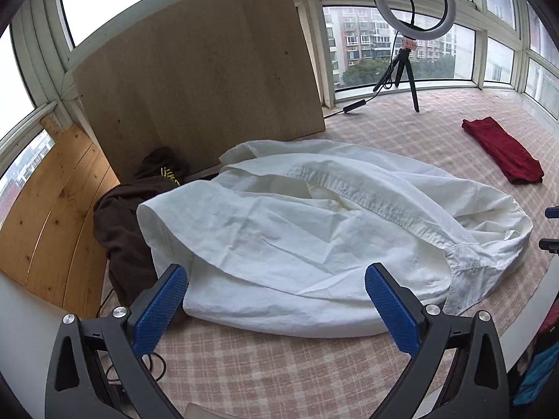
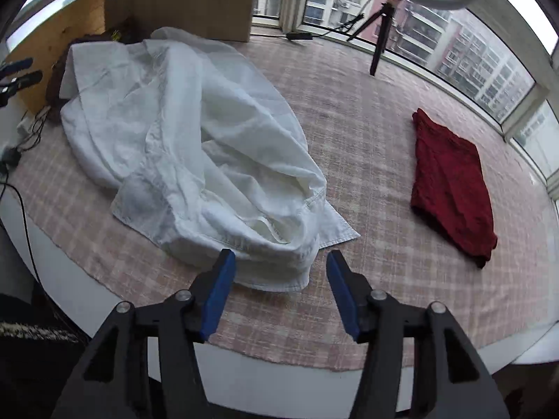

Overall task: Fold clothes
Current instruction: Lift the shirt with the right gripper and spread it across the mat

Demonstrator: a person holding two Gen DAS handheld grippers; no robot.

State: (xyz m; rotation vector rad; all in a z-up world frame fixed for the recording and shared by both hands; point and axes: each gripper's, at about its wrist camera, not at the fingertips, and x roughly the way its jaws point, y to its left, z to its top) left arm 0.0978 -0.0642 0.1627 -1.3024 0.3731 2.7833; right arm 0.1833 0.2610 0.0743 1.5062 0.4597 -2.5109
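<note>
Nearest the right wrist camera, the right tongs (image 2: 277, 291) stand apart and empty, just short of the white shirt's (image 2: 195, 146) near hem on the checked bench (image 2: 367, 160). The left tongs (image 1: 276, 300) gape wide, also empty, over its other edge. The shirt lies crumpled, its long axis running away toward the wooden board (image 1: 199, 70); the right seems nearer. Only the left view shows the brown garment (image 1: 122, 216) clearly; the folded red garment (image 2: 450, 181) lies well apart.

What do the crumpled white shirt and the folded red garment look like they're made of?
Crumpled white shirt: thin woven cloth, probably cotton; matte, sharply creased, with stitched hems. Folded red garment: thicker, seemingly knitted or textured; dull, nubbly surface, few creases. Fibre can't be told.
</note>
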